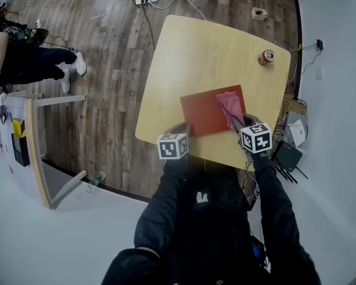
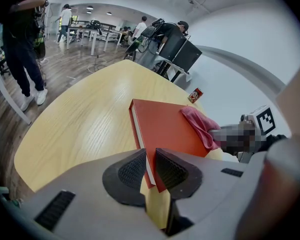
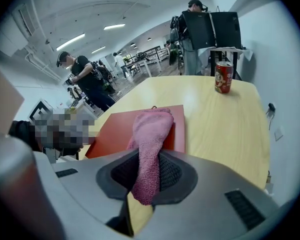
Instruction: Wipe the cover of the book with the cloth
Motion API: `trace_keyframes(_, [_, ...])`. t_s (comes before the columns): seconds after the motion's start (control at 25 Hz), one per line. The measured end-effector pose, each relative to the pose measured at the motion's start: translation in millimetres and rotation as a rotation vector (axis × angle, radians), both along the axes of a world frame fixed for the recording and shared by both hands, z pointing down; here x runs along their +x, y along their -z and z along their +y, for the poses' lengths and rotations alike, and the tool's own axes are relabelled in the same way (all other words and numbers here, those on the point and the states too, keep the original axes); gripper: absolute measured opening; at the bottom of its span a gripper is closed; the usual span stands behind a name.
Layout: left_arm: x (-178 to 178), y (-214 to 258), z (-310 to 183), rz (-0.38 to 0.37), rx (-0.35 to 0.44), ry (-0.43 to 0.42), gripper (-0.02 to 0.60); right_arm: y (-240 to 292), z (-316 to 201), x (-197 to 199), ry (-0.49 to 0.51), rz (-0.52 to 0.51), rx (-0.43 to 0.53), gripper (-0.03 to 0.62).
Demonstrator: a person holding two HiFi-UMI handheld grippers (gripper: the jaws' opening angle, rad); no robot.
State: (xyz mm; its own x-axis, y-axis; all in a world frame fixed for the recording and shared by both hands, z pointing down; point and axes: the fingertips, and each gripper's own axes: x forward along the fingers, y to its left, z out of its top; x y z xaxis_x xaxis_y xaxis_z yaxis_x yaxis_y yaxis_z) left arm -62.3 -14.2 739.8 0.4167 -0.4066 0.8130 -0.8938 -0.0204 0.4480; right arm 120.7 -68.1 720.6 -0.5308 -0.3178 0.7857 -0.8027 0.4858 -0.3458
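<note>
Red hardback, the book [image 1: 209,110] lies flat on the pale wooden table [image 1: 202,46], close to the edge nearest the person, and spans the space between the two grippers. The left gripper [image 1: 181,129] is at the book's near left corner. In the left gripper view its jaws are drawn in to a narrow slit on that corner, with the red cover and the white page edge of the book [image 2: 162,126] pinched between the ribbed pads [image 2: 131,170]. From this gripper [image 2: 150,160] the book runs ahead and to the right over the table [image 2: 85,119].

On the right part of the cover lies the pink cloth [image 1: 230,107], well to the right of the left gripper and just ahead of the right gripper [image 1: 240,122]. That gripper sits at the book's near right corner, with its marker cube facing up. In the right gripper view its jaws [image 3: 149,171] are clamped on the near end of the cloth [image 3: 151,129]. A strip of the towelling passes between the two pads, and its short end pokes out on the camera side of them. The rest drapes forward onto the book [image 3: 115,129] and reaches about to the book's far edge.

Further right, a red drink can [image 1: 266,57] stands upright on the table, well ahead of the right gripper and slightly to its right. It is near the far right corner and clear of both book and cloth, and it shows in the right gripper view too [image 3: 223,77].
</note>
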Motion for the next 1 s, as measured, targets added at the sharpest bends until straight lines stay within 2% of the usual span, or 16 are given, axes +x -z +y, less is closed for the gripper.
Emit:
trace_keyframes(0.24, [0.4, 1.4, -1.5, -0.003, -0.002, 0.003, 0.081, 5.9, -1.3, 24.8, -0.04, 0.03, 0.008, 0.083])
trace_keyframes(0.4, [-0.6, 1.9, -1.4, -0.005, 0.0, 0.003, 0.081, 26.4, 0.4, 18.8, -0.037, 0.012, 0.043, 0.083])
trace_keyframes(0.64, [-1.4, 2.0, 0.4, -0.006, -0.001, 0.004, 0.081, 53.9, 21.3, -39.8, 0.048, -0.087, 0.08, 0.083])
trace_keyframes(0.84, [-0.9, 2.3, 0.2, -0.008, 0.001, 0.003, 0.081, 46.8, 51.2, -100.8, 0.135, -0.162, 0.032, 0.083])
trace_keyframes(1.0, [-0.8, 1.9, -1.2, -0.01, 0.007, 0.006, 0.081, 27.9, 69.2, -131.5, 0.176, -0.181, -0.022, 0.083])
